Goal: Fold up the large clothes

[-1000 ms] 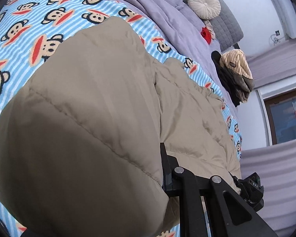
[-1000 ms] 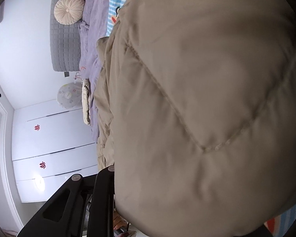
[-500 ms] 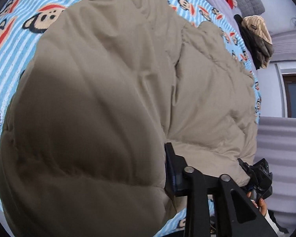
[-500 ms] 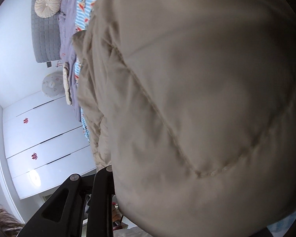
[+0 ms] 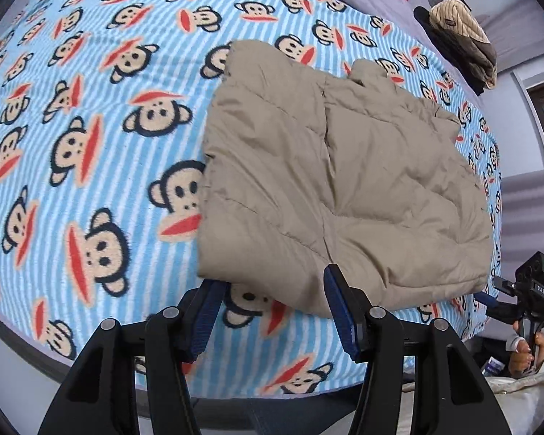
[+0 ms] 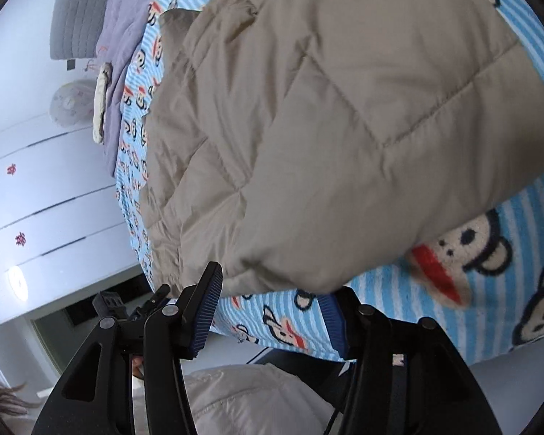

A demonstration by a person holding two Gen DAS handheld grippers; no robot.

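A khaki quilted jacket (image 5: 344,181) lies folded on the blue striped monkey-print blanket (image 5: 90,145). My left gripper (image 5: 272,308) hangs just before the jacket's near edge. Its jaws are opening and its blue pads (image 5: 206,311) press on nothing. In the right wrist view the jacket (image 6: 344,108) fills the upper picture. My right gripper (image 6: 272,311) sits below the jacket's near corner, over the blanket (image 6: 507,290), and its jaws are opening with nothing held between them. The left wrist view shows the right gripper (image 5: 489,293) at the jacket's right corner, held by a hand (image 5: 526,348).
A pile of dark and tan clothes (image 5: 464,43) lies at the far right of the bed, beside a purple duvet (image 6: 123,36) and a grey headboard (image 6: 76,11). White wardrobe doors (image 6: 36,199) stand beyond the bed. A pale puffy garment (image 6: 254,398) shows below the bed's near edge.
Both grippers, shut on the jacket's fabric close to the lenses, have opened, let it go and drawn back. The jacket now lies folded on the blanket.
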